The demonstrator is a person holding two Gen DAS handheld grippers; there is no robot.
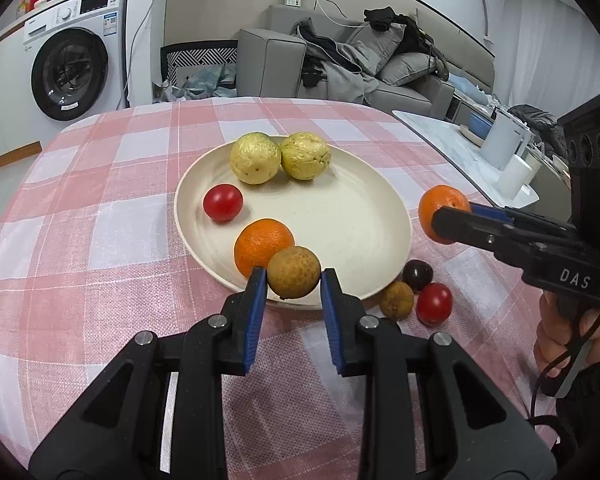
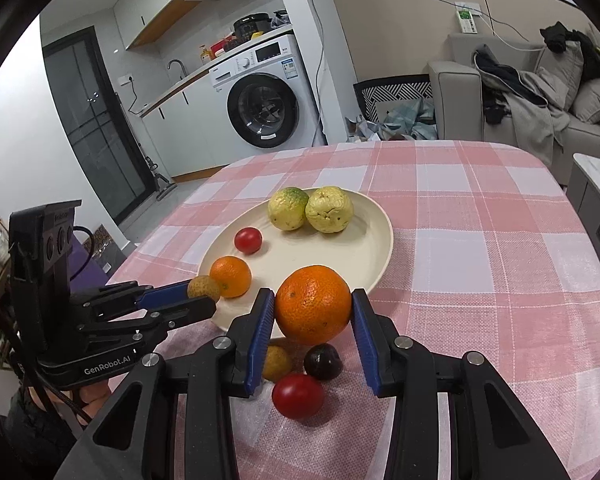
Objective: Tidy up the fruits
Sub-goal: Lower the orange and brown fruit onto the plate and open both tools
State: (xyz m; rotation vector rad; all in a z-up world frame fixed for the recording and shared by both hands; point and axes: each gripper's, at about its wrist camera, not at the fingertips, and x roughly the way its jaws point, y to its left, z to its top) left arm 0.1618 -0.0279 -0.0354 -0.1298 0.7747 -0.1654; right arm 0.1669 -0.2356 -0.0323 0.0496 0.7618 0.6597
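A cream plate (image 1: 340, 216) (image 2: 352, 256) on the pink checked tablecloth holds two yellow-green guavas (image 1: 256, 158) (image 1: 305, 156), a red tomato (image 1: 223, 202) and an orange (image 1: 262, 242). My left gripper (image 1: 294, 274) is shut on a brown longan (image 1: 293, 272) over the plate's near rim; it also shows in the right wrist view (image 2: 203, 288). My right gripper (image 2: 313, 306) is shut on an orange (image 2: 314, 304) (image 1: 442, 210) held above the table just right of the plate. On the cloth lie a longan (image 1: 396, 300), a dark plum (image 1: 417, 275) and a red tomato (image 1: 434, 304).
The table's far edge faces a washing machine (image 1: 70, 72) and a grey sofa (image 1: 340, 68) with clothes. A side table (image 1: 460, 148) with white containers stands to the right. Loose fruits also sit below my right gripper (image 2: 298, 394).
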